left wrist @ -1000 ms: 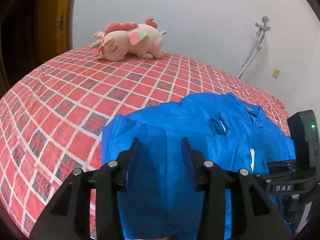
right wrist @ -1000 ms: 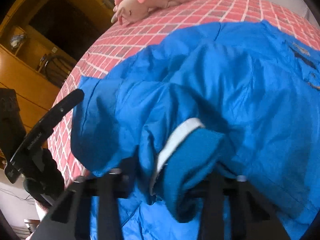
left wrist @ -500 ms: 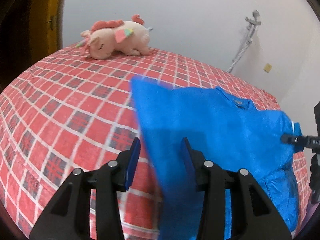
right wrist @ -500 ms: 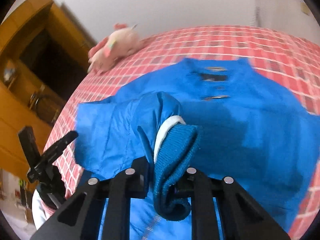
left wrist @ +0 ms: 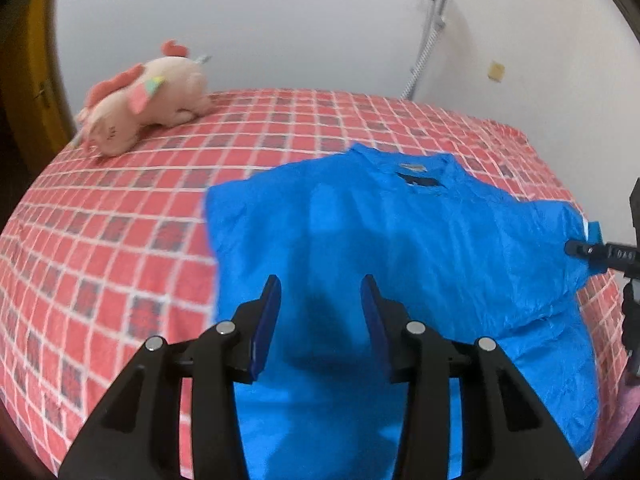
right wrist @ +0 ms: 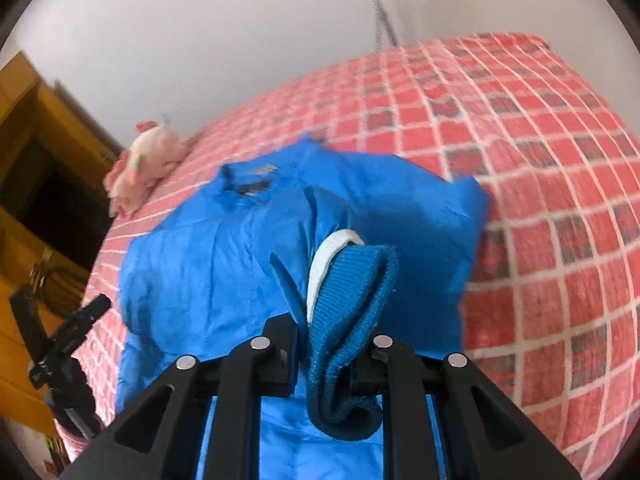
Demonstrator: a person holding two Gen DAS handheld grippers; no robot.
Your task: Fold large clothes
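Gripping the blue jacket's (right wrist: pixel 224 264) knit cuff (right wrist: pixel 348 320), our right tongs (right wrist: pixel 332 356) are clamped; our left tongs (left wrist: pixel 320 320) gape empty above it on the bed (left wrist: pixel 120 208).

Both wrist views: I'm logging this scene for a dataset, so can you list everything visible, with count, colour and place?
jacket: one, bright blue, spread on the bed, collar toward the wall
sleeve cuff: one, blue knit with a white band, pinched in the right tool
bedspread: one, red and white check, covering the bed
plush toy: one, pink, lying at the far left of the bed
wall: white, behind the bed
hose fixture: one, grey, on the wall
wooden furniture: yellow-brown, left of the bed
left tool: one, black, pads apart above the jacket, holding nothing
right tool: one, black, clamped on the cuff
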